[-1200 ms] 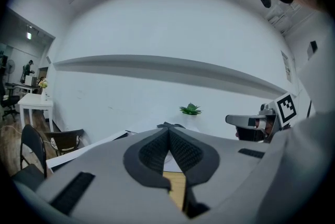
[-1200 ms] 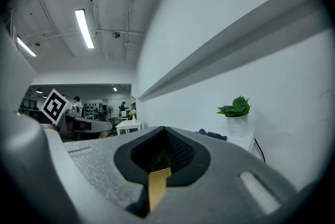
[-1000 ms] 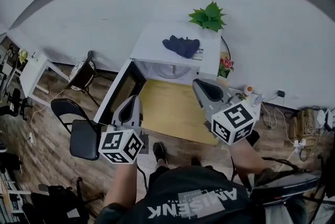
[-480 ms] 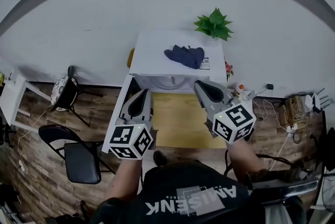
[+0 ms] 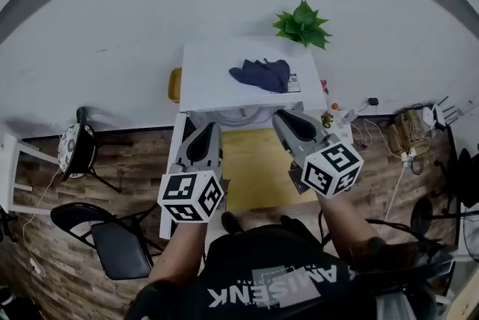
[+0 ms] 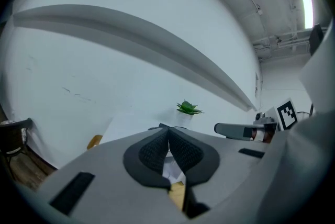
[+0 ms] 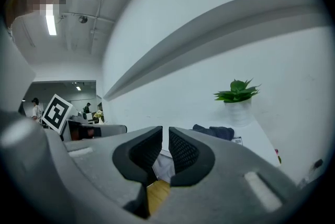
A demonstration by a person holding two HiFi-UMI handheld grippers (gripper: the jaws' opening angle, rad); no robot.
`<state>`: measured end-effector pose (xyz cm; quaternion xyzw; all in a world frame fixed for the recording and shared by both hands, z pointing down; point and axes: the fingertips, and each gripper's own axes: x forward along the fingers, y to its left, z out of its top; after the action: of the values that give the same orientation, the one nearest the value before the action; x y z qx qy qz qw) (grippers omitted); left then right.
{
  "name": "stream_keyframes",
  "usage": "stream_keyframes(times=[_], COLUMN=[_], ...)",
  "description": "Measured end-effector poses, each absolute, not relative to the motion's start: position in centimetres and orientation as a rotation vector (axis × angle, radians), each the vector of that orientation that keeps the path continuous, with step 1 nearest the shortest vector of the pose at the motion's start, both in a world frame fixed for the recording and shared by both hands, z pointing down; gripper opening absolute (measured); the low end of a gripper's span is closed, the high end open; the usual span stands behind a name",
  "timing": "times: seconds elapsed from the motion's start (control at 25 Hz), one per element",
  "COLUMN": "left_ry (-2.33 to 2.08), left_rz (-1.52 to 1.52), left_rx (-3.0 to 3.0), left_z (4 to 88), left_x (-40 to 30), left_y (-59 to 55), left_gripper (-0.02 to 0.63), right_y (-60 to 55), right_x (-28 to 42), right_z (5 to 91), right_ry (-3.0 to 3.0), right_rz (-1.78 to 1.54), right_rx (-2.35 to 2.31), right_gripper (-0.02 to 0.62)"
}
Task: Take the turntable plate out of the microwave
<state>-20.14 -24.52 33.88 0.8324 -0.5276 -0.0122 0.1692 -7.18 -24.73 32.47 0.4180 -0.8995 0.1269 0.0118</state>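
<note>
The white microwave (image 5: 247,64) stands against the wall with its door (image 5: 171,176) swung open to the left. In its opening I see the pale curved rim of the glass turntable plate (image 5: 241,115). My left gripper (image 5: 209,133) is shut and empty, just before the opening's left side. My right gripper (image 5: 288,120) hovers at the opening's right side; its jaws are opening, a narrow gap shows and nothing is between them. In the gripper views the left gripper (image 6: 168,131) and right gripper (image 7: 165,131) both point at the microwave's front.
A dark blue cloth (image 5: 260,75) and a potted plant (image 5: 301,23) sit on the microwave's top. A yellow surface (image 5: 254,169) lies in front of it. A folding chair (image 5: 120,247) and a stool (image 5: 71,146) stand left; cables and a power strip (image 5: 408,135) lie right.
Both grippers have moved in toward the microwave's open front. The head view has swung so that the microwave sits more central and square.
</note>
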Motion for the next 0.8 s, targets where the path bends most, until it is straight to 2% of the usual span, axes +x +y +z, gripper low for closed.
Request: stream_keyframes(times=[0.12,0.32,0.64,0.8], left_ry=[-1.437,-1.401,-1.442,-1.409], left_rz=[0.023,0.063,0.128,0.116], left_rx=[2.424,2.382,2.245,2.154], left_z=[35.0,37.7,43.2,46.3], left_x=[-19.5,-19.1,-18.8,-18.4], left_y=[-24.7,-25.1,-26.6,-27.0], left_gripper=[0.003,0.003,0.006,0.069], right_y=[-25.1,-26.3,-28.1,-28.4], right_x=[-7.4,-6.6,-7.1,-7.6], right_z=[33.8,36.7,42.0,45.8], right_ry=[-2.772,-2.715,-2.710,-2.681], right_rz=[0.449,0.555,0.817,0.974], right_rx=[1.352,1.416,1.298,1.235], right_gripper=[0.032,0.094,0.155,0.198])
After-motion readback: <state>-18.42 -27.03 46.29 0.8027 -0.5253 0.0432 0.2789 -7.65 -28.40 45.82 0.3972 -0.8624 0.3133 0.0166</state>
